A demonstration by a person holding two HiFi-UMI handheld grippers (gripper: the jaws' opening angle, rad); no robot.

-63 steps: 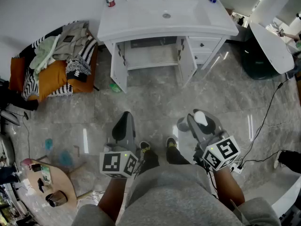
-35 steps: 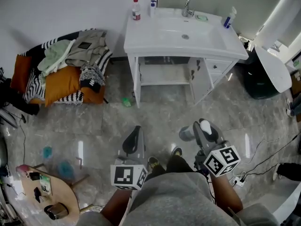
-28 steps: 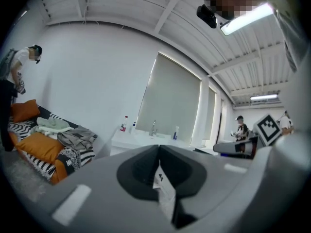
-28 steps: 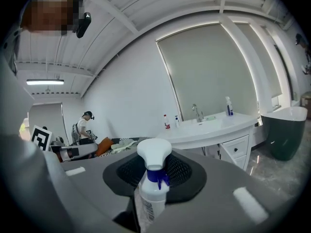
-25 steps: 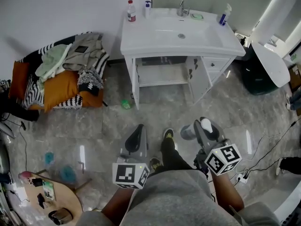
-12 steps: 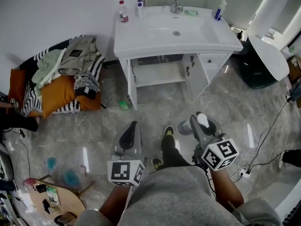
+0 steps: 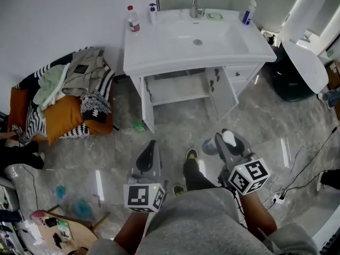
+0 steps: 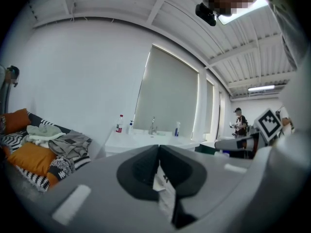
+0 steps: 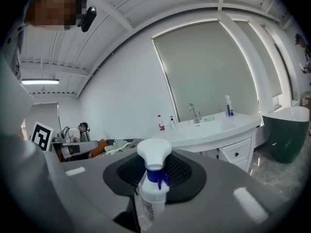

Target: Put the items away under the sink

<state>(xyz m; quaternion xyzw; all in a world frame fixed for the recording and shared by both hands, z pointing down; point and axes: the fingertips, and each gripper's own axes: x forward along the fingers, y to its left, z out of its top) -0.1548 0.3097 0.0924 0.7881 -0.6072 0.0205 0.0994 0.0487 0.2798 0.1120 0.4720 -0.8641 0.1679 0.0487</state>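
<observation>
white spray bottle (image 9: 151, 198) clamped in right hand-held gripper (image 9: 154, 166); left hand-held gripper (image 8: 159, 152) pinching thin white sheet (image 8: 164, 193)

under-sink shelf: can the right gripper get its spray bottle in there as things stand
Probably not from here: the right gripper, shut on the spray bottle, is a stretch of floor short of the cabinet. The way looks free: both doors stand open and the shelf looks bare.
</observation>
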